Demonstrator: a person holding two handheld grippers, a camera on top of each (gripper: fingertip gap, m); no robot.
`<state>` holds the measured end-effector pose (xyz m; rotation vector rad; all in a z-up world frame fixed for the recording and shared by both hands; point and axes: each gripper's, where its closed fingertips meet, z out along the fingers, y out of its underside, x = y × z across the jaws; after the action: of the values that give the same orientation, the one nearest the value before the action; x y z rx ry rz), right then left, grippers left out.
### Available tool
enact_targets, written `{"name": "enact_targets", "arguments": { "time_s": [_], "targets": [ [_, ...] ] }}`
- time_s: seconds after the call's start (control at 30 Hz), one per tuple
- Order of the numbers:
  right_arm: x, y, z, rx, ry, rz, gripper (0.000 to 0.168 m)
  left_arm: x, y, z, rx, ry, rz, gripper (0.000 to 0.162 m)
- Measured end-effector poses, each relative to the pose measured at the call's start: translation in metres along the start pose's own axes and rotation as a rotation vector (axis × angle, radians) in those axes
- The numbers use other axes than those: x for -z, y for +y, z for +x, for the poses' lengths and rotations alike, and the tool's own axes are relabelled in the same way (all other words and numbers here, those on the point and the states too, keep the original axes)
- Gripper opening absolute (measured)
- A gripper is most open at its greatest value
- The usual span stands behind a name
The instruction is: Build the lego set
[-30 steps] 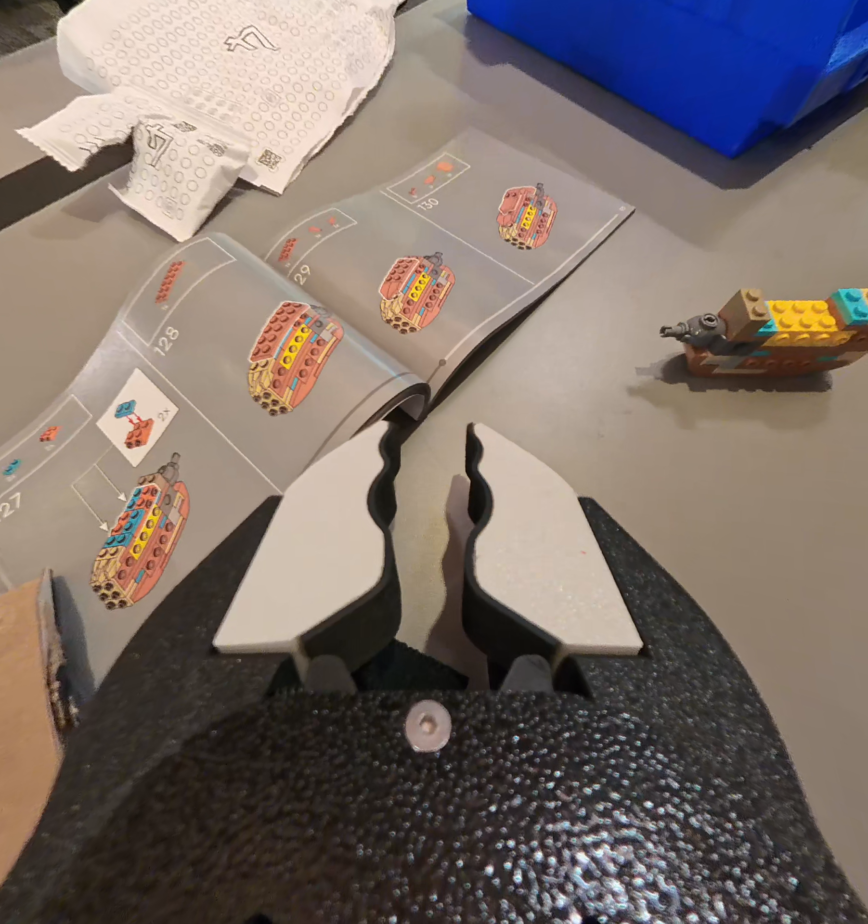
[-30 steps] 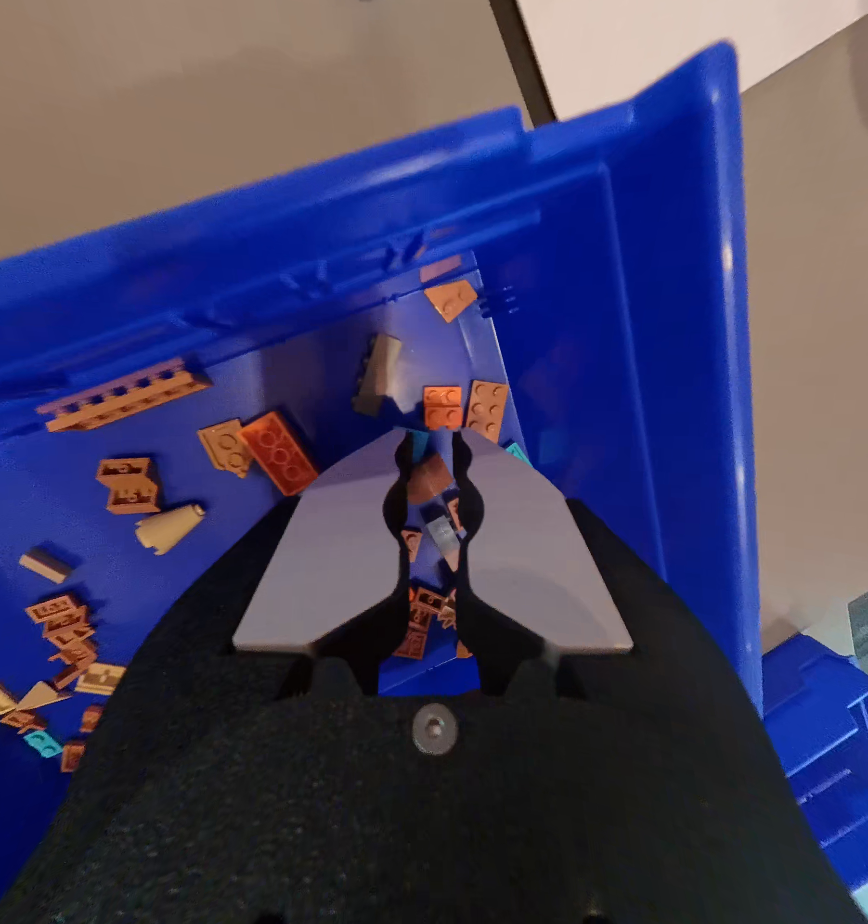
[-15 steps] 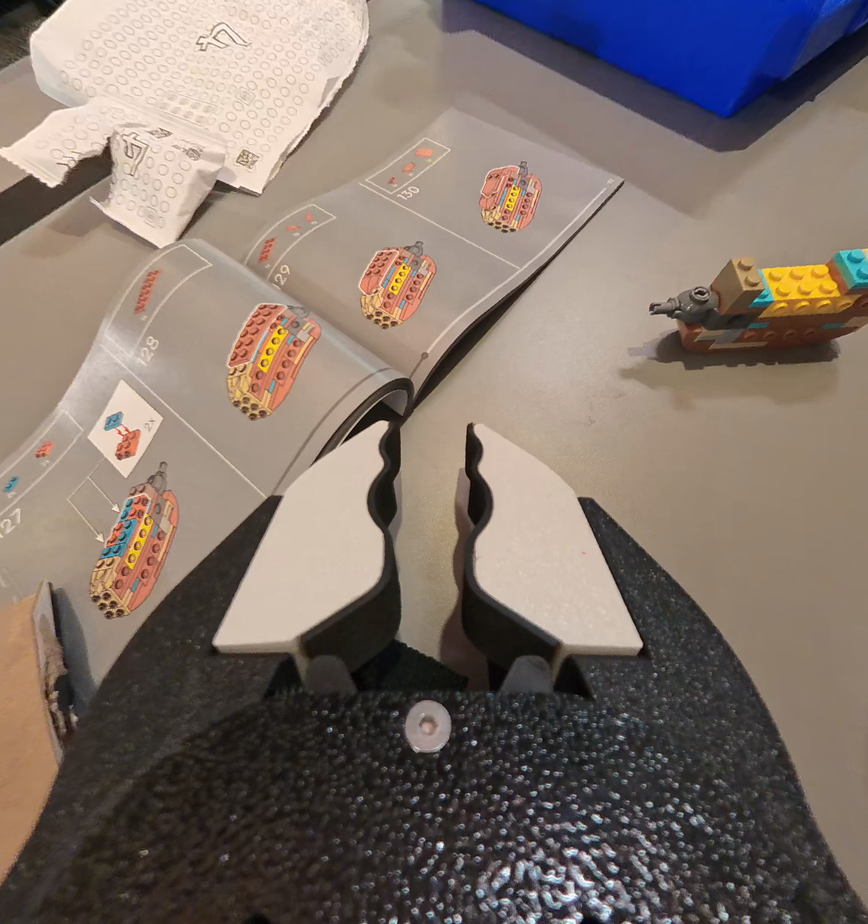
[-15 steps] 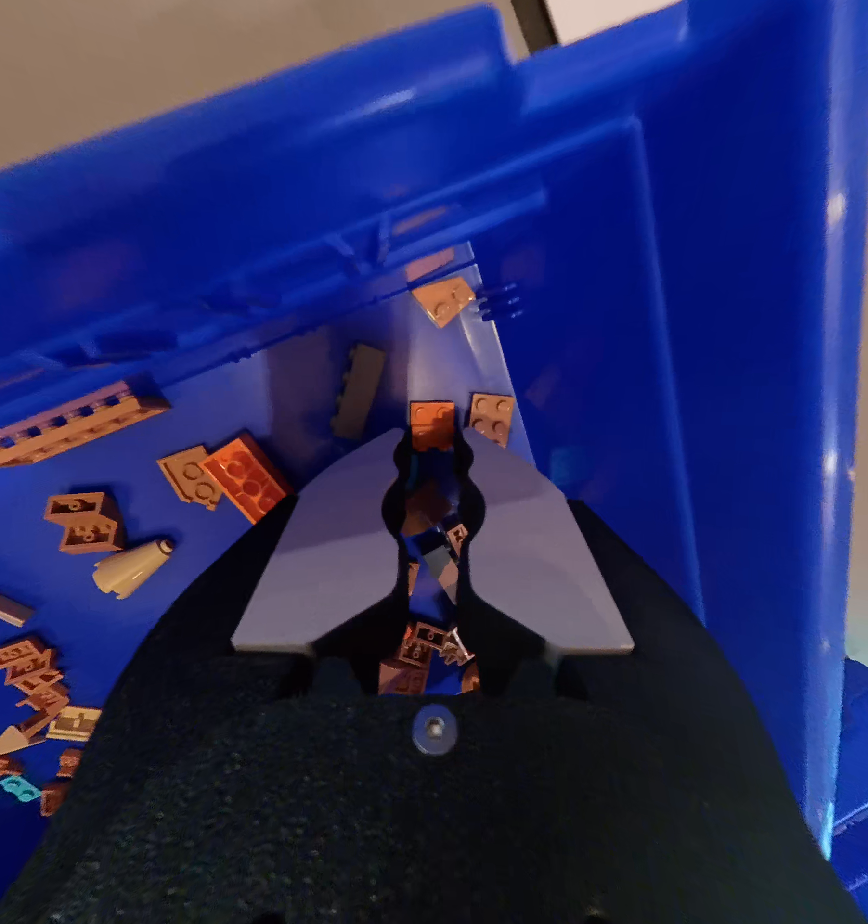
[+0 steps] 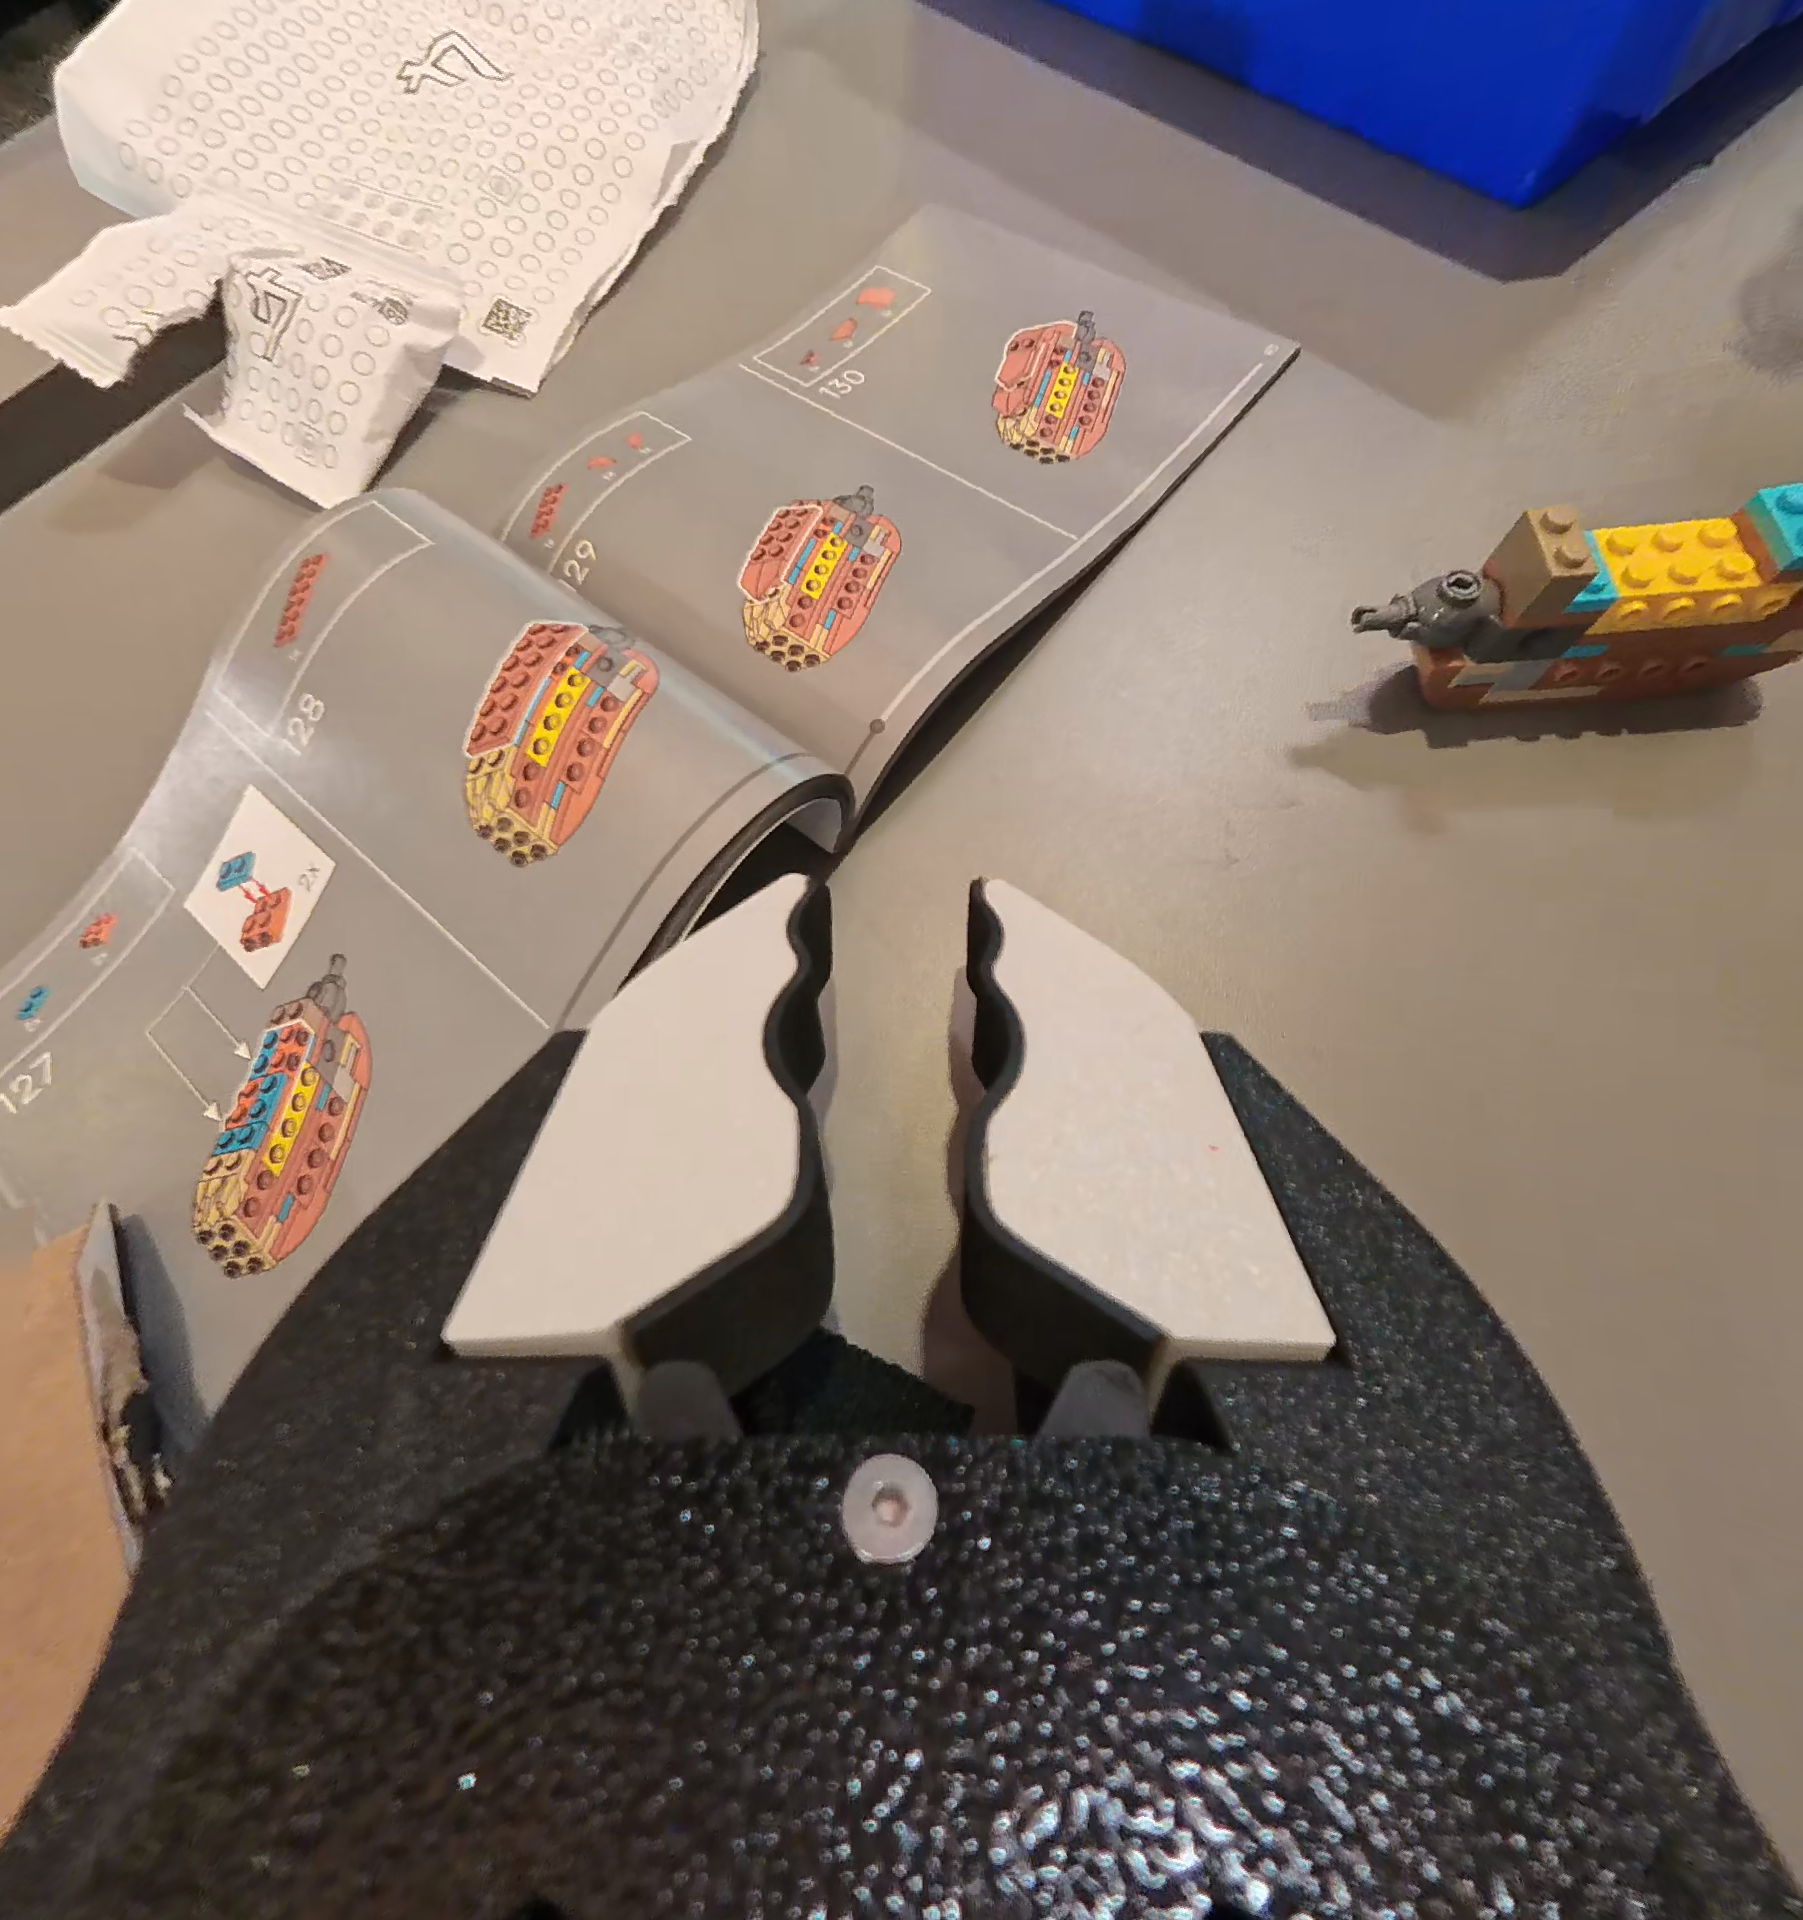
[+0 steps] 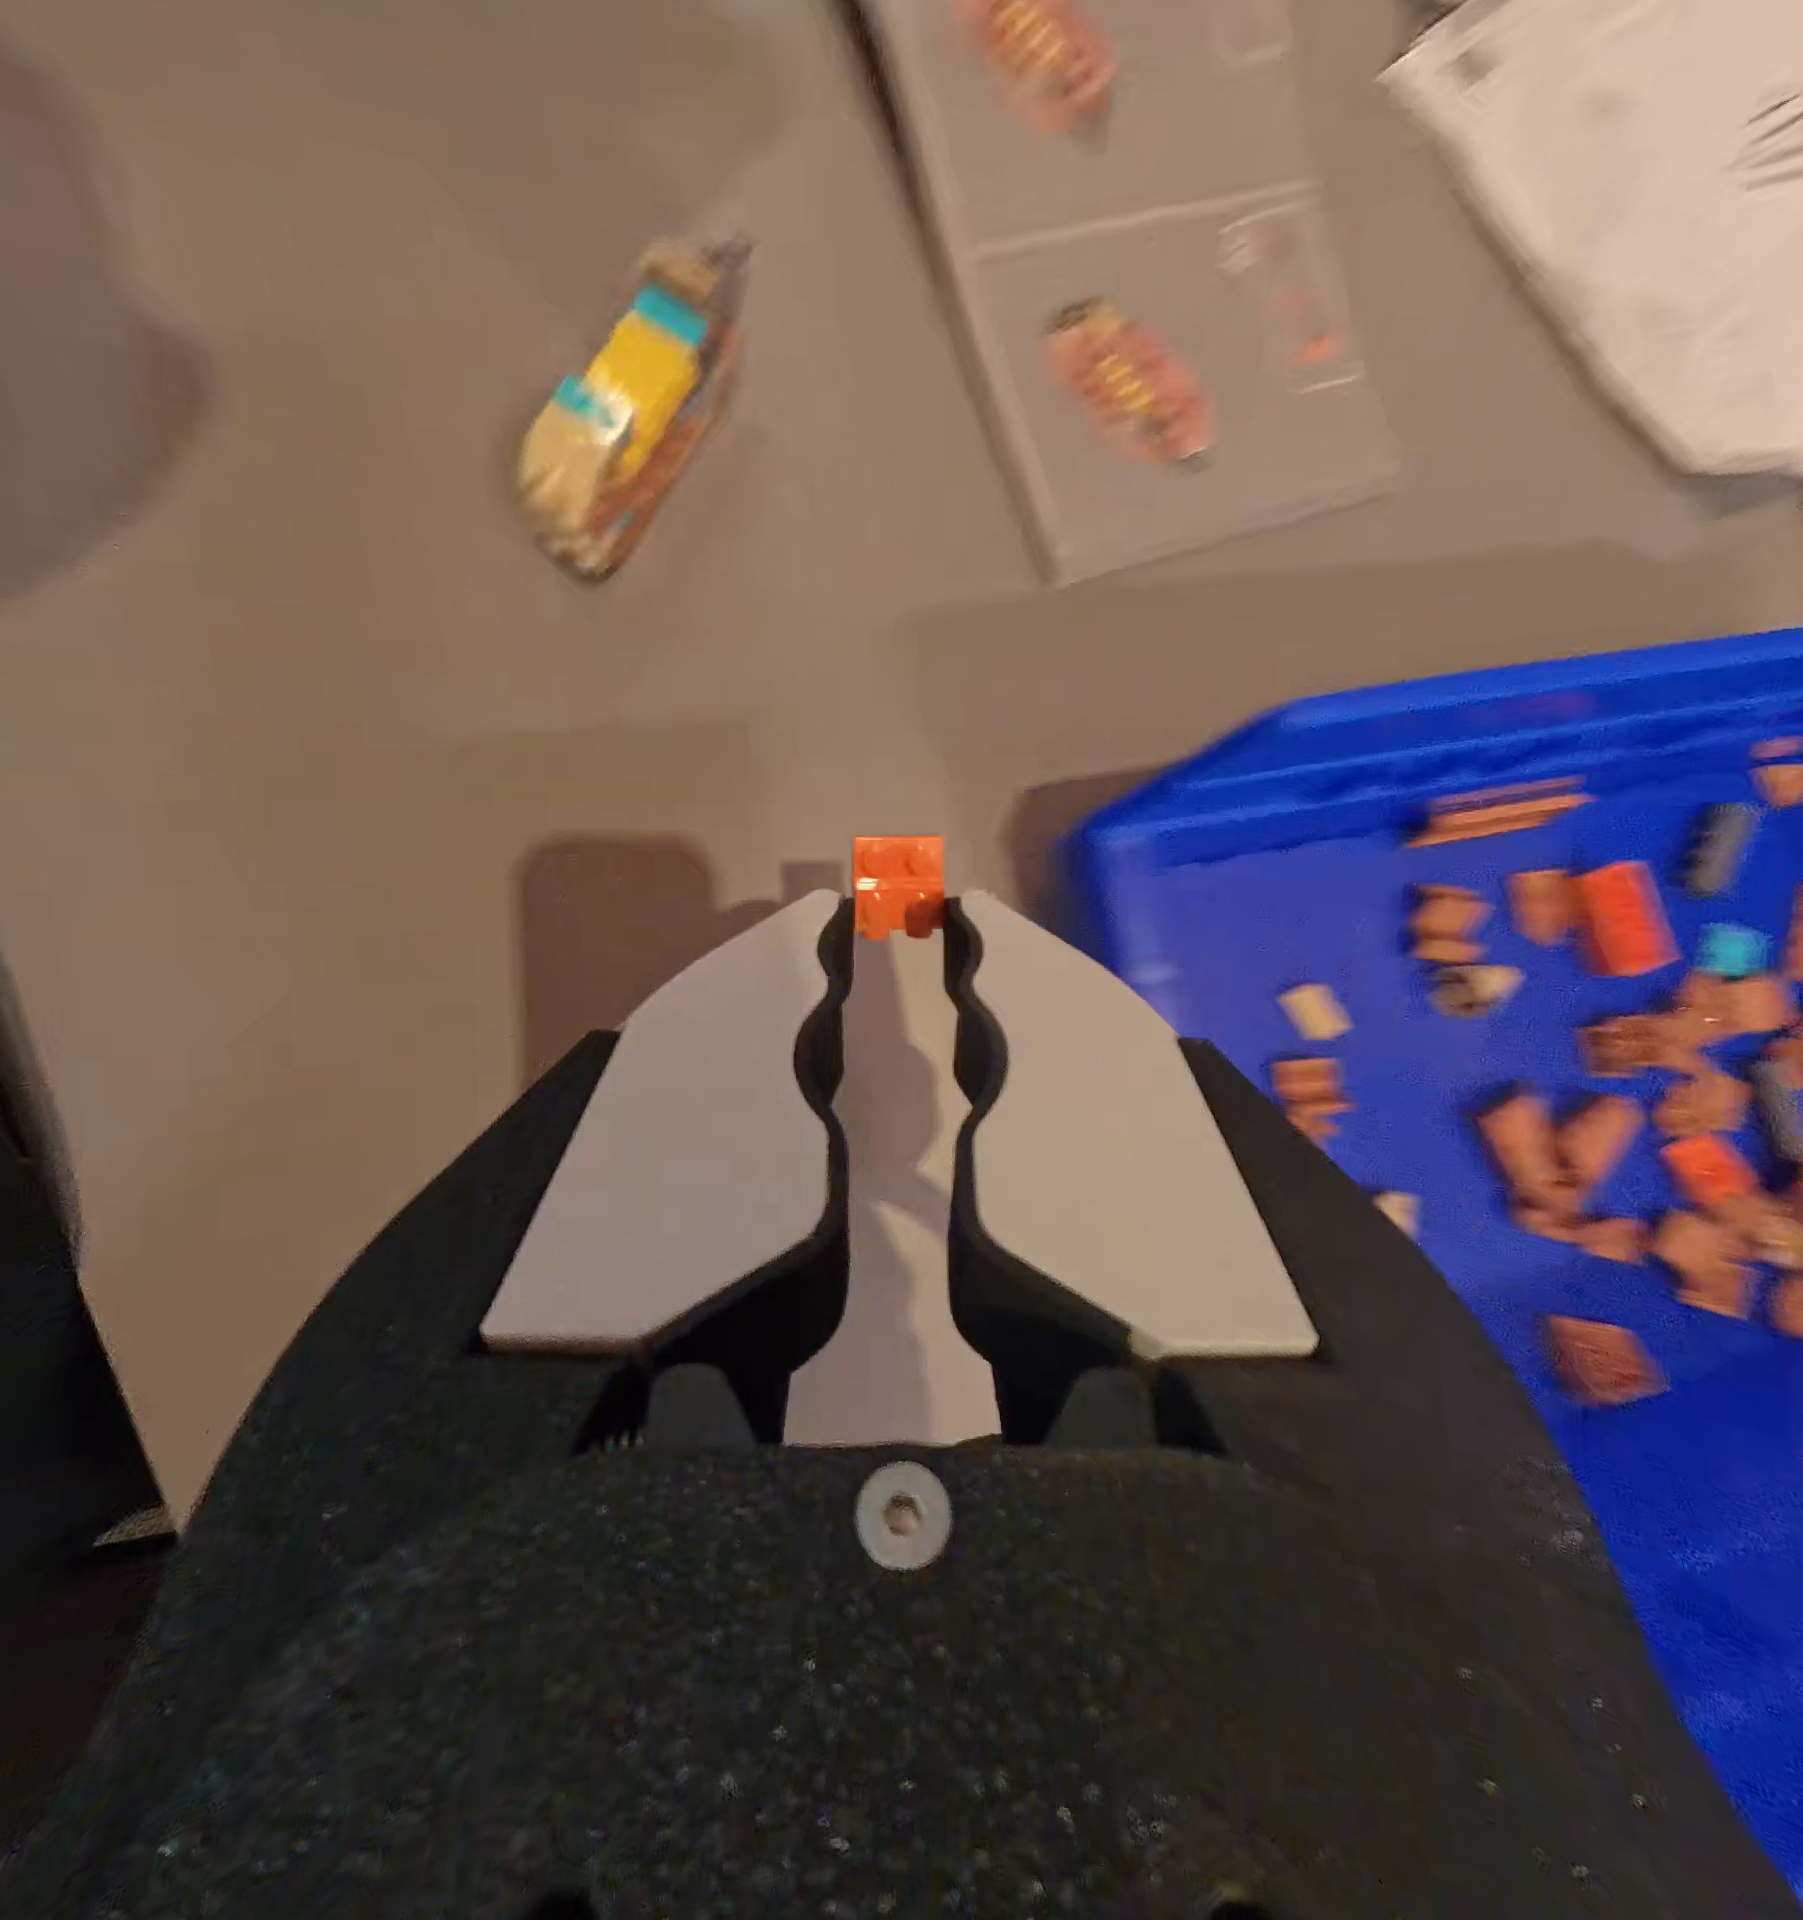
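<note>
- right gripper (image 6: 899, 902) is clamped on a small orange brick (image 6: 897, 885) at the fingertips, over bare table (image 6: 357, 727), just left of the blue bin (image 6: 1188, 831).
- left gripper (image 5: 897, 914) is narrowly parted and holds nothing; it hovers at the near edge of the instruction booklet (image 5: 668, 582).
- step in hand, my read: carrying the picked brick to the partly built model (image 6: 632, 416), which sits far-left of the right gripper's tips, well apart.
- next move calls for lining the brick up stud-side correct and pressing down; the left gripper probably needs to brace the model (image 5: 1645, 613).
- around: torn paper bag (image 5: 377, 187) far left, loose bricks (image 6: 1603, 1039) in the bin.
- path looks clear; right wrist view is motion-blurred, so the seating spot can't be told.
</note>
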<state>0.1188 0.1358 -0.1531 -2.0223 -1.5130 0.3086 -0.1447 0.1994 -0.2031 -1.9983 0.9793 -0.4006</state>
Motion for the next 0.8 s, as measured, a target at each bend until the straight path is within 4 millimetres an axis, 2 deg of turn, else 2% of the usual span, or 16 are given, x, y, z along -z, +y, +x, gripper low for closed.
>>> {"name": "enact_targets", "arguments": {
  "time_s": [0.07,0.17,0.2,0.3,0.33,0.4,0.43,0.5,0.57,0.63,0.73,0.8],
  "targets": [
    [-0.027,0.017,-0.028,0.002,-0.013,-0.052,0.016,0.000,0.000,0.000,-0.003,-0.001,-0.001,0.024],
    [-0.052,0.038,-0.049,-0.010,-0.058,-0.121,0.016,0.001,-0.001,-0.001,0.002,-0.004,0.008,0.024],
    [-0.054,0.038,-0.051,-0.015,-0.073,-0.119,0.017,0.001,-0.001,-0.001,0.006,-0.005,0.012,0.024],
    [-0.042,0.038,-0.041,0.014,-0.098,-0.155,0.040,0.002,-0.001,-0.001,0.009,-0.005,0.014,0.024],
    [-0.032,0.036,-0.028,0.053,-0.080,-0.159,0.042,0.002,-0.001,-0.001,0.008,-0.006,0.014,0.024],
    [-0.004,0.025,0.016,0.100,-0.016,-0.126,0.038,0.002,-0.001,-0.001,0.002,-0.007,0.011,0.024],
    [0.010,0.020,0.043,0.099,0.012,-0.107,0.035,0.002,-0.001,-0.001,-0.001,-0.008,0.009,0.024],
    [0.024,0.025,0.107,0.101,0.077,-0.146,0.030,0.001,0.000,0.000,-0.006,-0.008,0.004,0.024],
    [0.020,0.046,0.169,0.119,0.138,-0.266,0.028,0.001,0.000,0.000,-0.005,-0.007,0.000,0.024],
    [0.004,0.077,0.210,0.119,0.103,-0.429,0.028,0.001,0.000,-0.001,0.000,-0.007,0.003,0.024],
    [-0.019,0.110,0.239,0.145,0.026,-0.601,0.032,0.002,-0.001,-0.002,0.014,-0.004,0.011,0.024],
    [-0.029,0.117,0.245,0.168,-0.015,-0.640,0.032,0.002,-0.001,-0.002,0.024,0.000,0.013,0.024]
  ]
}}
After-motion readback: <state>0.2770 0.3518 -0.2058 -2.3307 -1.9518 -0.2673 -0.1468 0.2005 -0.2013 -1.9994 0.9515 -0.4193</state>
